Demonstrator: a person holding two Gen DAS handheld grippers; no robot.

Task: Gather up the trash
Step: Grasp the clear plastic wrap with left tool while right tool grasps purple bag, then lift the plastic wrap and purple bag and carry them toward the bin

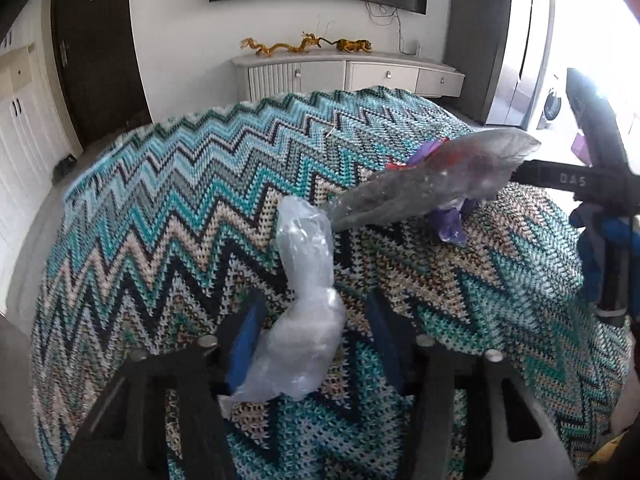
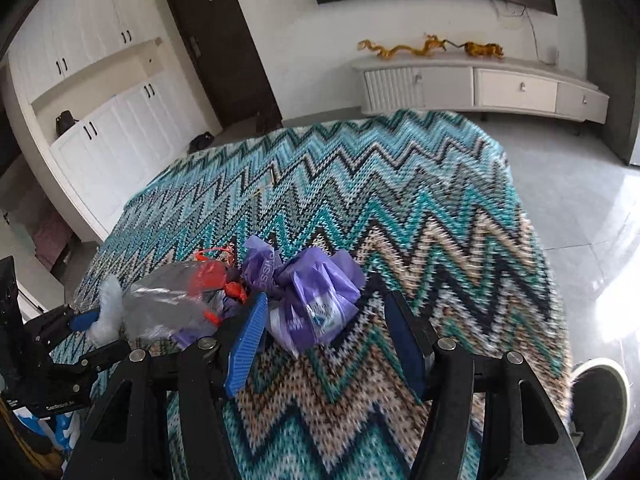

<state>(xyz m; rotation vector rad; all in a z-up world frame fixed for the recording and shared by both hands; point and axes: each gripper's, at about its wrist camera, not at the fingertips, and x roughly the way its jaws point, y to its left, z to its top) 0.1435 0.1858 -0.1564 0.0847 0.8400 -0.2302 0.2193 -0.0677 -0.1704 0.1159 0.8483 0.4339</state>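
Note:
A crumpled clear plastic bag [image 1: 304,280] lies on the zigzag knitted cloth [image 1: 160,200] and reaches back between the blue pads of my left gripper [image 1: 314,304]. It rests against the left pad; the right pad stands clear of it, so the jaws are open. Beyond it lie a grey see-through bag [image 1: 432,176] with red scraps and a purple bag [image 1: 450,224]. In the right wrist view the purple bag [image 2: 316,300] sits between the fingertips of my open right gripper [image 2: 328,300], neither pad pressing it. The grey bag [image 2: 168,300] and clear bag [image 2: 106,308] lie to its left.
The cloth [image 2: 400,200] covers a table that ends at pale floor tiles [image 2: 580,220] on the right. Behind stand a white TV cabinet [image 2: 480,84] with golden figures, a dark door [image 2: 224,40] and white cupboards [image 2: 100,132]. A slippered foot [image 2: 600,392] is at lower right.

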